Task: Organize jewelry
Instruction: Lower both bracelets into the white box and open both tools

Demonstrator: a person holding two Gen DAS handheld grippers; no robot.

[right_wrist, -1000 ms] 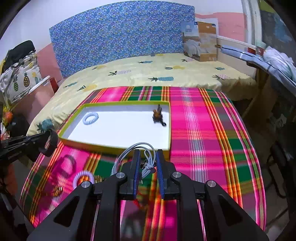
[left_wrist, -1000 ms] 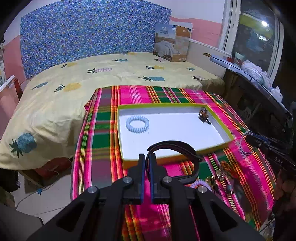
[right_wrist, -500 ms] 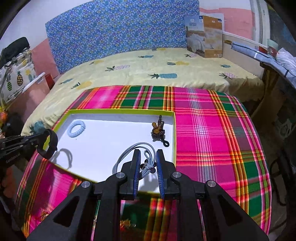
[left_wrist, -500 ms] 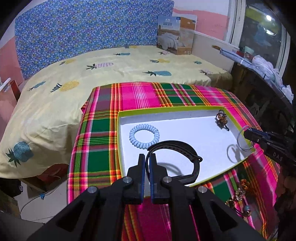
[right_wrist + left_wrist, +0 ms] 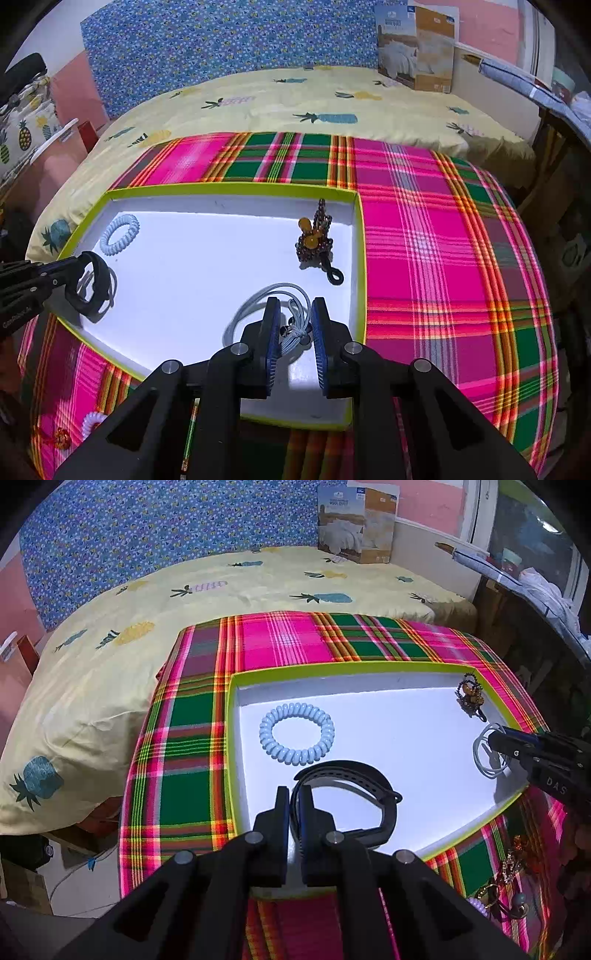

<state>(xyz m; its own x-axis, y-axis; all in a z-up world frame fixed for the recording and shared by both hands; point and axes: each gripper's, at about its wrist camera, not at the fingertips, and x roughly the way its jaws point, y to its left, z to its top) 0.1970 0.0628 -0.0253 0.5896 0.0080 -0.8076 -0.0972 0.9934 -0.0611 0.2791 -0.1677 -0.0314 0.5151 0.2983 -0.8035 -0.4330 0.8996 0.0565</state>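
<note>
A white tray with a lime-green rim lies on the plaid cloth. My left gripper is shut on a black wristband and holds it over the tray's near left corner; it also shows in the right wrist view. My right gripper has parted its jaws, and the pale grey cord bracelet lies between them on the tray floor; it also shows in the left wrist view. A pale blue spiral hair tie and a dark beaded piece lie in the tray.
Loose jewelry lies on the cloth in front of the tray, with a white spiral tie among it. The cloth-covered table stands against a yellow pineapple-print bed. A cardboard box leans at the far wall.
Both grippers moved forward over the tray and lowered. The right gripper's jaws widened around the cord bracelet, which now rests on the tray floor.
</note>
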